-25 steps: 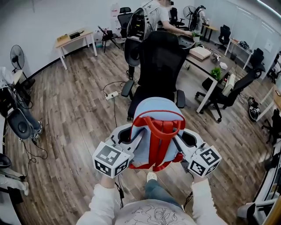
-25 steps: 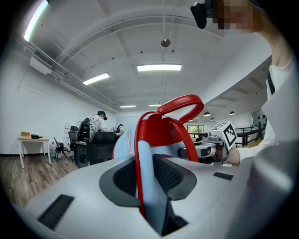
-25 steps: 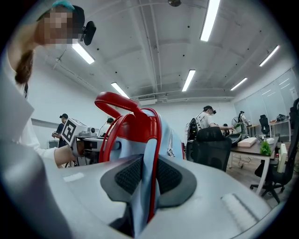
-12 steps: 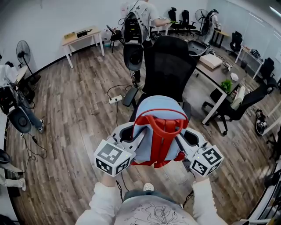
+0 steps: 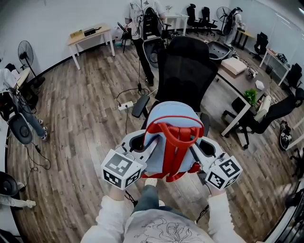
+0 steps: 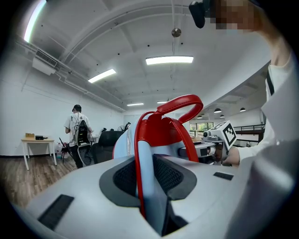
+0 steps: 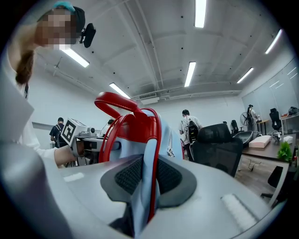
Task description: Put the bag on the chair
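**At mid-frame, a bag is held up before an office chair**

In the lower centre of the head view, a light-blue bag (image 5: 172, 121) with red straps and a red carry handle (image 5: 174, 130) is held off the wooden floor (image 5: 80, 128) between two hand-held grippers. It is seen just below the black mesh chair (image 5: 184, 71), which fills the middle of the frame. The front of the seat is hidden by the bag from above. In the right gripper view, however, the chair is shown to the right of the bag with a gap between them.

The left gripper (image 5: 146, 148) is shown at the bag's left edge, and the right gripper (image 5: 194, 151) at its right edge. The marker cubes (image 5: 121, 169) sit at the near ends, above the person's pale sleeves (image 5: 107, 220). In the left gripper view, the dark ribbed pads (image 6: 126, 175) are pressed onto a band of blue fabric piped in red — part of the bag, pinched firmly. The same is seen in the right gripper view, where the pads (image 7: 168, 176) are clamped on a like blue-and-red band, with the handle arching above at upper left.

Further back, a person (image 5: 140, 12) wearing a dark backpack is caught at the top of the frame, near a light wooden table (image 5: 90, 34) at upper left. A white power strip (image 5: 122, 105) lies on the floor left of the chair. A long desk (image 5: 228, 78) with a small green plant (image 5: 250, 96) runs along the right side — more dark office chairs are scattered beyond it.
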`<act>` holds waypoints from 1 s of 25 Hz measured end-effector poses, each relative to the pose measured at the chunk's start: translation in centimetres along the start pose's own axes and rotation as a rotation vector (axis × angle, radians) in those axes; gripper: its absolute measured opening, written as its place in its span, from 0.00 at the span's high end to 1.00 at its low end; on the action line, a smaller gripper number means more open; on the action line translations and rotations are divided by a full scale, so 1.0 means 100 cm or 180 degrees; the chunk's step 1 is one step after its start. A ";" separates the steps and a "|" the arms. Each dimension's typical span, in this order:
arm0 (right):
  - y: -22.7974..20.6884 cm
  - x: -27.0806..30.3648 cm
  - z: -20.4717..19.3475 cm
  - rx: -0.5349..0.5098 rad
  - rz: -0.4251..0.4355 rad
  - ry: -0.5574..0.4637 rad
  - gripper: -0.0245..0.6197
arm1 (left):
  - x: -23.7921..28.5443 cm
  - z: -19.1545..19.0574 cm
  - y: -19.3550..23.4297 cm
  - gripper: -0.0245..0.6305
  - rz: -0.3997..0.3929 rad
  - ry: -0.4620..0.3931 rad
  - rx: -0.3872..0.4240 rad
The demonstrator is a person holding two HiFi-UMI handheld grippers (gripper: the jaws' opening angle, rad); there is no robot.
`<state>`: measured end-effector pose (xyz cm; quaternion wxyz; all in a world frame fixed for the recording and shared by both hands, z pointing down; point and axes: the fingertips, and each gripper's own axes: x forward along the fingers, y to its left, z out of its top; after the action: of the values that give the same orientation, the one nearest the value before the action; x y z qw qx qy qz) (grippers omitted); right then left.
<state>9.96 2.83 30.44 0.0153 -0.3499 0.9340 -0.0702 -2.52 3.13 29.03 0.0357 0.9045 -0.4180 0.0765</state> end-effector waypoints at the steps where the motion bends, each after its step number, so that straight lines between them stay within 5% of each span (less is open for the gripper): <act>1: 0.000 0.001 -0.003 0.0005 0.0000 0.0011 0.84 | 0.000 -0.003 0.001 0.82 -0.0002 0.0008 -0.0012; 4: 0.040 -0.027 -0.012 -0.0004 0.0018 0.0027 0.84 | -0.040 -0.013 -0.027 0.82 0.0013 0.0004 -0.0025; 6: 0.024 -0.015 -0.009 -0.0014 0.0024 0.0030 0.84 | -0.024 -0.011 -0.015 0.82 0.0015 -0.0007 -0.0033; 10: -0.141 0.108 0.011 0.0019 -0.0110 0.0032 0.84 | 0.145 0.011 0.109 0.82 -0.0117 0.0024 -0.0047; 12: -0.190 0.150 0.016 0.0039 -0.0168 0.0044 0.84 | 0.196 0.017 0.152 0.82 -0.0177 0.0036 -0.0051; 14: -0.161 0.141 0.014 0.0021 -0.0173 0.0065 0.84 | 0.167 0.015 0.143 0.82 -0.0179 0.0017 -0.0056; 18: -0.030 0.056 -0.001 0.0016 -0.0205 0.0072 0.84 | 0.036 -0.003 0.060 0.82 -0.0220 0.0012 -0.0054; 25: -0.069 0.090 -0.004 0.0083 -0.0321 0.0097 0.84 | 0.078 -0.004 0.096 0.82 -0.0341 0.0076 -0.0065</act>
<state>7.61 -8.20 31.97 0.0021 -0.3952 0.9143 -0.0885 -4.91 -8.85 30.69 0.0539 0.9242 -0.3694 0.0810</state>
